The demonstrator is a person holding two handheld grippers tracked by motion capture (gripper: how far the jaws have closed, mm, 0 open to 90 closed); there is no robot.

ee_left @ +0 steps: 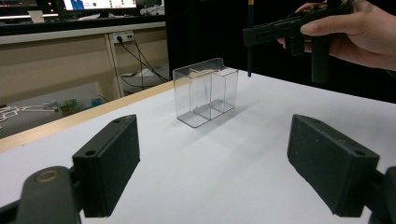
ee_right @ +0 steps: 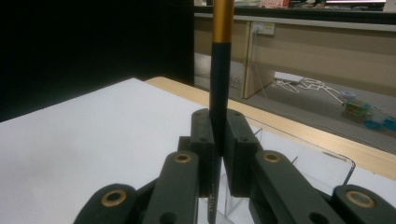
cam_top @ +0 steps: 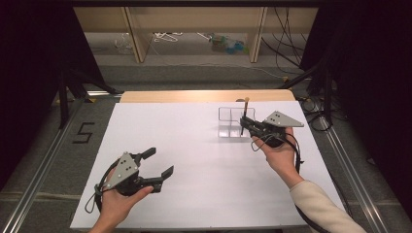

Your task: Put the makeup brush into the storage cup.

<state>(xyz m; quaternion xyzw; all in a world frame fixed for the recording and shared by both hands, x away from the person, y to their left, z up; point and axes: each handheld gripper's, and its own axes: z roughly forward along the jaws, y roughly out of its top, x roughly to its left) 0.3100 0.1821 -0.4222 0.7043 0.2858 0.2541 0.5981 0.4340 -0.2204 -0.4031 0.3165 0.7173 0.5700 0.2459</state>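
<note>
Clear plastic walls mark the organiser [cam_top: 232, 122], a small box split into compartments, which stands on the white bench [cam_top: 194, 160] just under and ahead of your right tool [cam_top: 244, 122]. That tool is clamped tight on a pen [cam_top: 244, 116] with a dark barrel and a gold upper end; you hold it upright, its lower tip pointing down and hanging above the organiser rather than resting in it. In the left gripper view the pen's tip [ee_left: 250, 70] sits beside and slightly above the organiser's top edge [ee_left: 205, 91], and I cannot tell which compartment it lines up with. In the right gripper view the pen [ee_right: 218, 93] runs straight up between the closed jaws, with the clear rim [ee_right: 327, 161] just beyond them. Your left tool [cam_top: 162, 164] rests low over the bench, well apart from the organiser, with its jaws spread wide and nothing between them; the organiser lies straight ahead of it.
</note>
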